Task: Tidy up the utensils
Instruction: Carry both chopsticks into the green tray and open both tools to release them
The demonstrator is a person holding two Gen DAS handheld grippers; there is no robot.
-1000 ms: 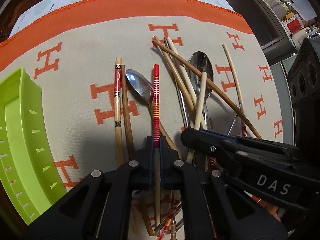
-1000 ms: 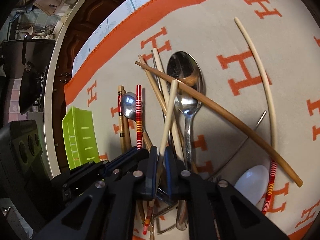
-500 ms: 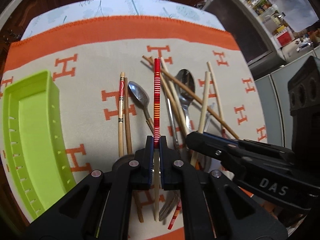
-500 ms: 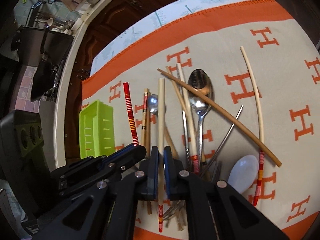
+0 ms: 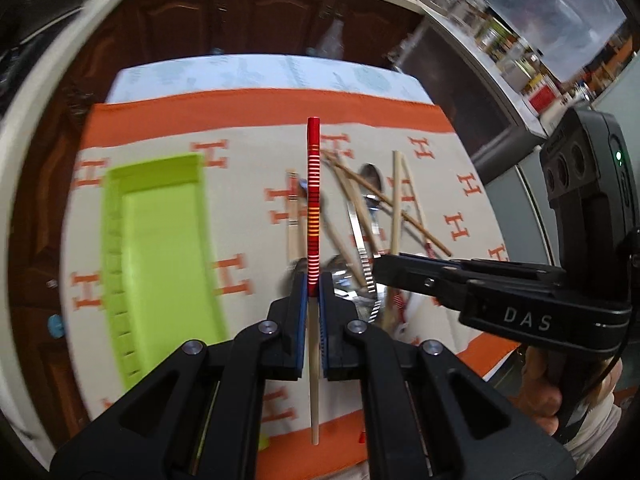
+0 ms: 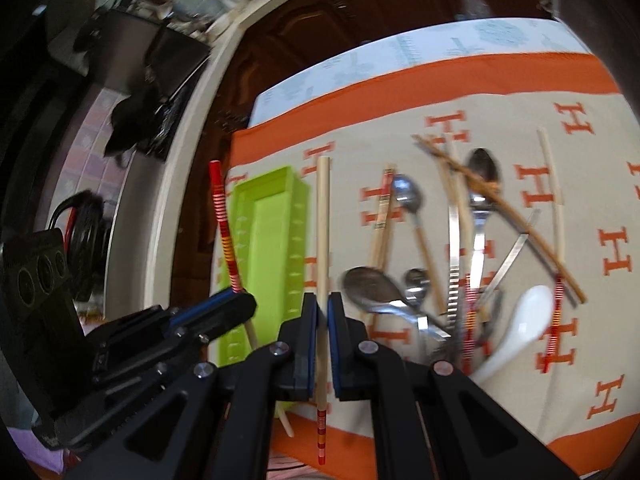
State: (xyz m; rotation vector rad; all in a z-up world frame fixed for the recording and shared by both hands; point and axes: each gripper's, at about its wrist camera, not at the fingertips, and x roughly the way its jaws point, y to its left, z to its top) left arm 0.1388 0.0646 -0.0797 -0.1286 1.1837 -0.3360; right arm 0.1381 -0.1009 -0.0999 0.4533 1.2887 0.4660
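Lifting: both grippers are higher than 1 s ago; more cloth [image 5: 248,136] and the dark cupboard now show.
Left gripper [image 5: 313,286]: clenched on red-striped chopstick [image 5: 313,184], red end pointing to 12 o'clock, off the cloth.
Right gripper [image 6: 322,300]: clenched on pale chopstick [image 6: 322,216], pointing to 12 o'clock, striped end at 6.
Green tray [image 5: 160,248]: now at 9 o'clock of left gripper; was at pic edge before.
Pile: spoons & sticks [image 6: 460,240] lie on cloth at 2 o'clock of right gripper.
White spoon [image 6: 520,320]: at 3 o'clock.
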